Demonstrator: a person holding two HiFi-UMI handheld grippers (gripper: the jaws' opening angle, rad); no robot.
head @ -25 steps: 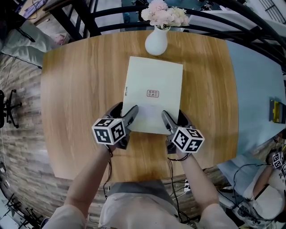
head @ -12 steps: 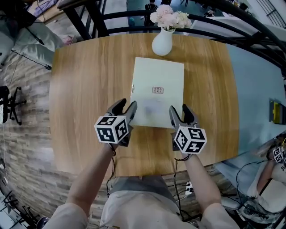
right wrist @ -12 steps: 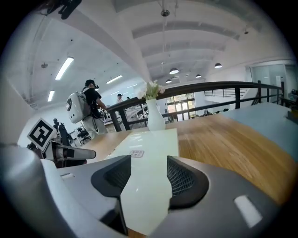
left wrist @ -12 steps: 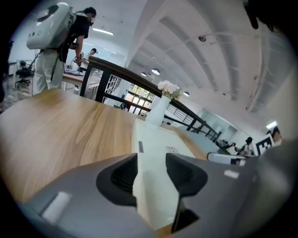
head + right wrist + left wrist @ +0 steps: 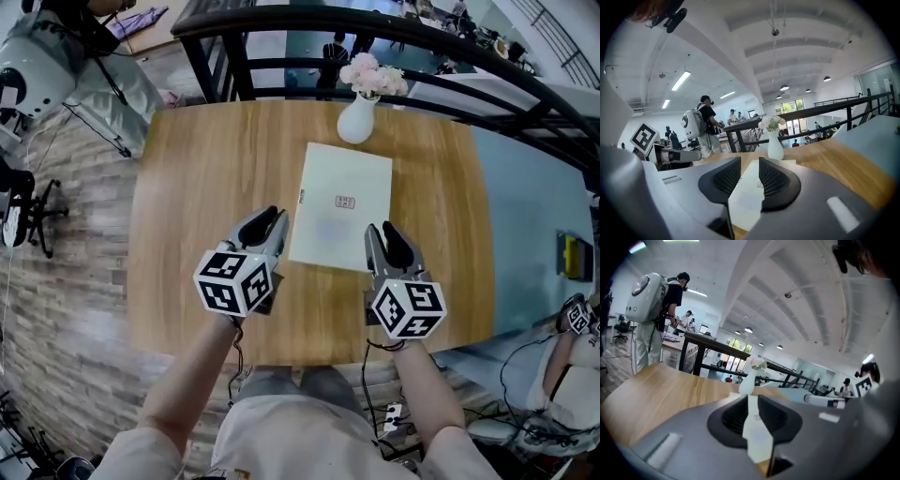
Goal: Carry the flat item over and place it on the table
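Evidently placement looks done: booklet [image 5: 342, 204] lies flat on table [image 5: 197, 187], left gripper [image 5: 275, 221] and right gripper [image 5: 382, 231] fingers closing empty; next, withdraw clear.

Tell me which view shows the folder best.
The head view. It shows the whole folder lying flat on the table, with all four edges visible. Each of the two gripper views shows only a narrow, foreshortened strip of it, seen from low down.
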